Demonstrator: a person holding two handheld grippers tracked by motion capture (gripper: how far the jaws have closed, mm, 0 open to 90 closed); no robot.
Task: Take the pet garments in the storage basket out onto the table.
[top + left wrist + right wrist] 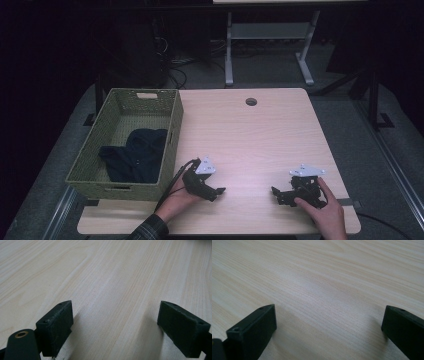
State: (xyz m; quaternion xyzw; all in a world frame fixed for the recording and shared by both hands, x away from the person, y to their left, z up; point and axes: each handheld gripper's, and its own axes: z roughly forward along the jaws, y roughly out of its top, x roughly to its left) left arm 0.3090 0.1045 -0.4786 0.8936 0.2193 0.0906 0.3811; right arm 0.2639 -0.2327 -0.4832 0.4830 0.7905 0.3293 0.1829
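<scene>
Both grippers, left gripper (212, 190) and right gripper (280, 196), rest gaping on the table (250, 135).

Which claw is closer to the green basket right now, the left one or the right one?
Left. The left claw sits just off the green basket's near right corner, above bare table. The right claw lies farther right, near the table's front right corner.

Pale wood-grain table (260, 130), olive-green woven basket (90, 150), dark navy cloth (135, 155), black left gripper (218, 191), black right gripper (274, 191)

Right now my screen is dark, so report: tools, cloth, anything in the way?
Left tool open, right tool open, both low over bare light wooden table. Dark navy cloth inside green woven basket. Nothing between.
</scene>
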